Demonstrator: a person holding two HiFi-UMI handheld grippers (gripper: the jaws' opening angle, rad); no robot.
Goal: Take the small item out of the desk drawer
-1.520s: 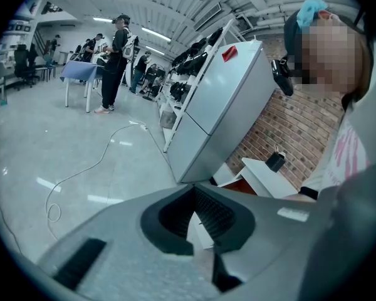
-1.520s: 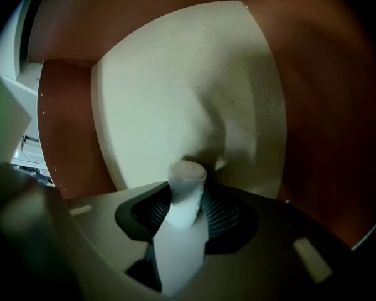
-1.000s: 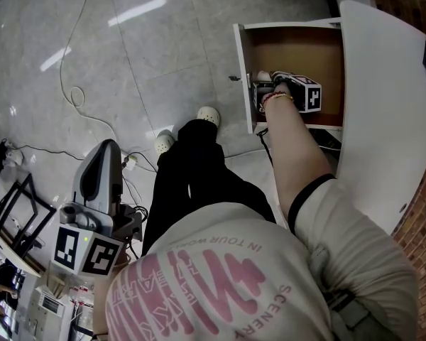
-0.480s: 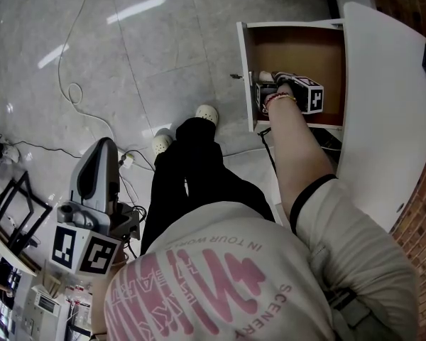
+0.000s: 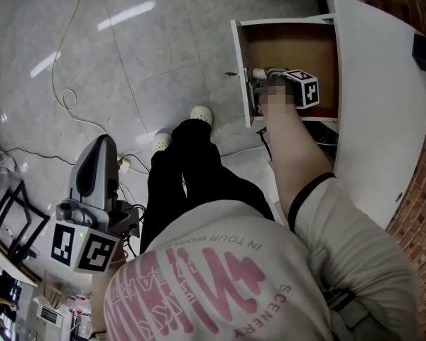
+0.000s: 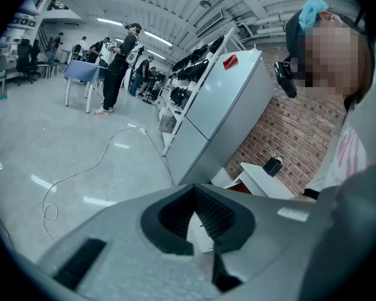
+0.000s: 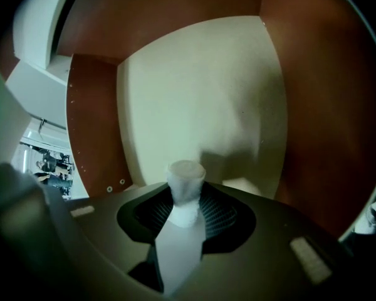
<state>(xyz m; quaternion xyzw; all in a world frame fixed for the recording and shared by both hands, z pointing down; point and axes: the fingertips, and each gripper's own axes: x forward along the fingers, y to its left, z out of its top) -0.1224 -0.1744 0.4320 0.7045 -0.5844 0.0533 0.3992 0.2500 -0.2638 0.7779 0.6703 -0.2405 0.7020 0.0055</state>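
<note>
The desk drawer stands pulled open, with a white front and brown inside walls. My right gripper reaches down into its front left corner. A small white item, a stubby cylinder with a rounded cap, sits between the ribbed pads of the right gripper. The jaws are closing and pinch it above the pale drawer floor. My left gripper hangs low at the left, far from the drawer. In the left gripper view its jaws meet with nothing between them.
The white desk top overhangs the drawer on the right, with a brick wall behind it. Cables trail over the grey floor. My legs and white shoes stand just left of the drawer. A tall white cabinet shows in the left gripper view.
The right gripper stays at the same spot in the drawer's front corner. The head view has shifted slightly, and the left gripper is almost unmoved.
</note>
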